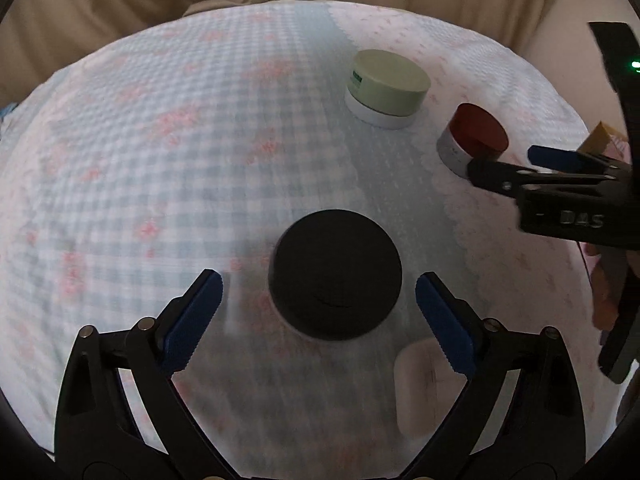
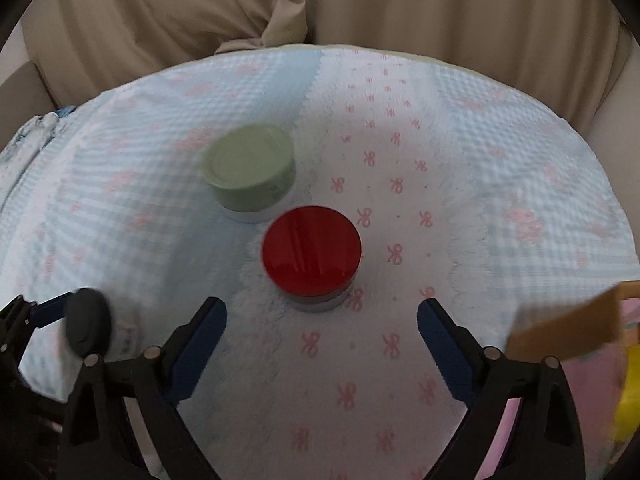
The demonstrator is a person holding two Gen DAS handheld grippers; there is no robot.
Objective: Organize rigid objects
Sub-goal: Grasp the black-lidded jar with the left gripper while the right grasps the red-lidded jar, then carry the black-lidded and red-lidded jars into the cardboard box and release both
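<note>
A black round jar point(image 1: 336, 276) stands on the blue-and-pink patterned cloth point(image 1: 160, 160). My left gripper point(image 1: 318, 280) is open, its blue pads point(image 1: 192, 320) wide on either side of the jar and clear of it. A jar with a red lid point(image 2: 312, 256) stands just ahead of my right gripper point(image 2: 322, 304), which is open with nothing between its fingers. In the left wrist view the right gripper point(image 1: 502, 160) hangs beside that red-lidded jar point(image 1: 476, 136). A green-lidded jar point(image 1: 386, 84) sits farther back. The black jar point(image 2: 86, 328) shows blurred at the right view's left edge.
A small white case point(image 1: 420, 388) lies on the cloth near my left gripper's right finger. A brown box point(image 2: 568, 324) and a yellow object point(image 2: 628, 400) sit at the right edge. Beige fabric point(image 2: 400, 8) rises behind the cloth's far edge.
</note>
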